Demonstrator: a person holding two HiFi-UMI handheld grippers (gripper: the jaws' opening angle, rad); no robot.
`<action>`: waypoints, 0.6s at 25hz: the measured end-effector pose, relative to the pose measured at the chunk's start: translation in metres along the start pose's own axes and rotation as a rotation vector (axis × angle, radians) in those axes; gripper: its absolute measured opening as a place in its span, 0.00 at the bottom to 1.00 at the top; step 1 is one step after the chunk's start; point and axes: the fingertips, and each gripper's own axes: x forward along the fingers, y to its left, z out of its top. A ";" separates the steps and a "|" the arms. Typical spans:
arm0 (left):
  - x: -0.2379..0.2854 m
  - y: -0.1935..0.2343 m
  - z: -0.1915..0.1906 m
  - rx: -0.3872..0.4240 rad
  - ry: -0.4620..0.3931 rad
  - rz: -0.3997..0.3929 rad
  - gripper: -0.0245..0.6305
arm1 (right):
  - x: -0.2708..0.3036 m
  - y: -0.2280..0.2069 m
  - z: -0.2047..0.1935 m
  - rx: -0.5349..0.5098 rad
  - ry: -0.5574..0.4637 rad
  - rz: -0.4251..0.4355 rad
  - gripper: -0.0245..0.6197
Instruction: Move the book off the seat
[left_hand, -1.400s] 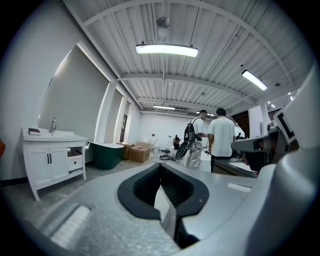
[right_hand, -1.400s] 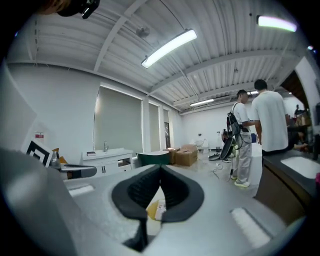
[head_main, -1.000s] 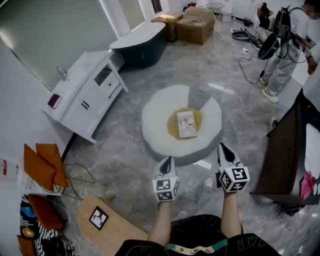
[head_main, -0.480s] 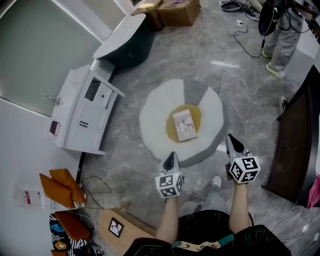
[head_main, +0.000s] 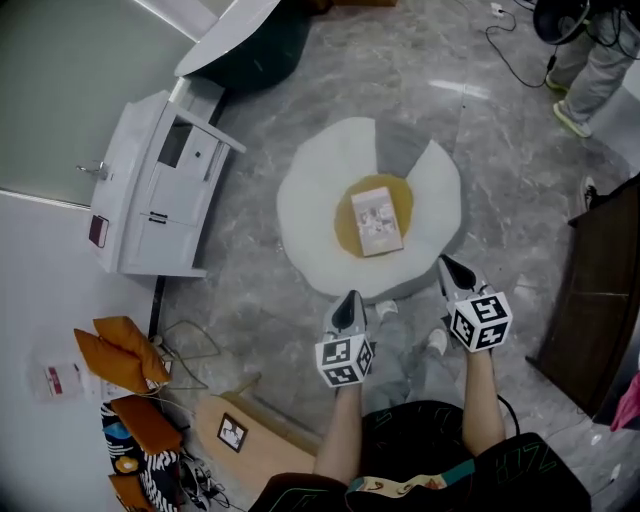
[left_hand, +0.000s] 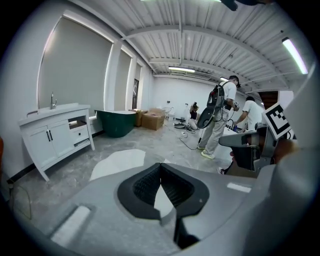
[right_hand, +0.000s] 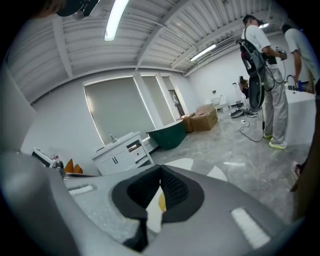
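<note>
only head view shows the book (head_main: 378, 220) on the seat (head_main: 318, 205); gripper views show left gripper (head_main: 350, 297) and right gripper (head_main: 446, 263) pressed together, seemingly empty

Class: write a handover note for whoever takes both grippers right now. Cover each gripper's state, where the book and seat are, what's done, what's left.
Left gripper: shut, empty.
Right gripper: shut, empty.
Book lies flat on the yellow centre of the white seat.
Both grippers are near its front edge, clear of the book.
Done: nothing yet.
Left: open, grip the book, lift it off.
</note>
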 end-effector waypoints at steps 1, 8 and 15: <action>0.007 0.007 -0.007 -0.011 0.014 -0.001 0.05 | 0.010 0.001 -0.008 -0.004 0.018 0.002 0.04; 0.069 0.027 -0.065 -0.066 0.137 -0.058 0.05 | 0.065 -0.017 -0.082 0.022 0.186 -0.027 0.04; 0.156 0.073 -0.098 -0.089 0.216 -0.117 0.05 | 0.146 -0.039 -0.146 0.081 0.278 -0.094 0.04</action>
